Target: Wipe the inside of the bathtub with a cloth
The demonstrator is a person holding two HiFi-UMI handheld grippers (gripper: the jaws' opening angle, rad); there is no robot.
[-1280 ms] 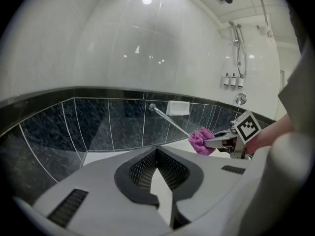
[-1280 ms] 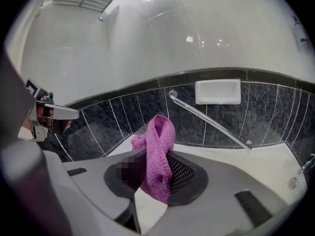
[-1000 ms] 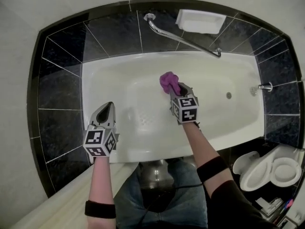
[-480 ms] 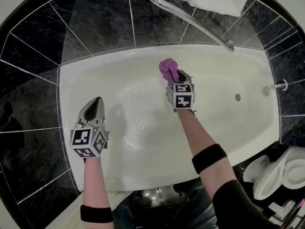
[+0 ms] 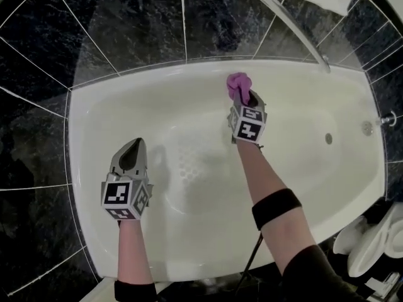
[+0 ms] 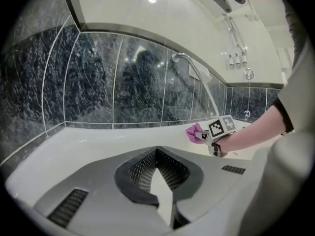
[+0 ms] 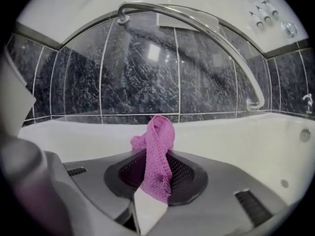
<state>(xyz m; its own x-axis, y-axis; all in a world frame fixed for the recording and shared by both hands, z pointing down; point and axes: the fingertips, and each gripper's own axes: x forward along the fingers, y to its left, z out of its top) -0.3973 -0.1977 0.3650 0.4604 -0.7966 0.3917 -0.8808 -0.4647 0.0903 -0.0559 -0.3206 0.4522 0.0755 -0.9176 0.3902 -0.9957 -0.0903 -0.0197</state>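
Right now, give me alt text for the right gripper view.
The right gripper is shut on a pink cloth that sticks up from between its jaws. Beyond it run the white bathtub rim, dark tiles and a curved chrome rail.

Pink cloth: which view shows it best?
Right gripper view: the cloth fills the centre, clamped between the jaws of the right hand-held gripper, knit visible. Head view shows a small bunch beyond the gripper; left gripper view shows a tiny pink patch far off.
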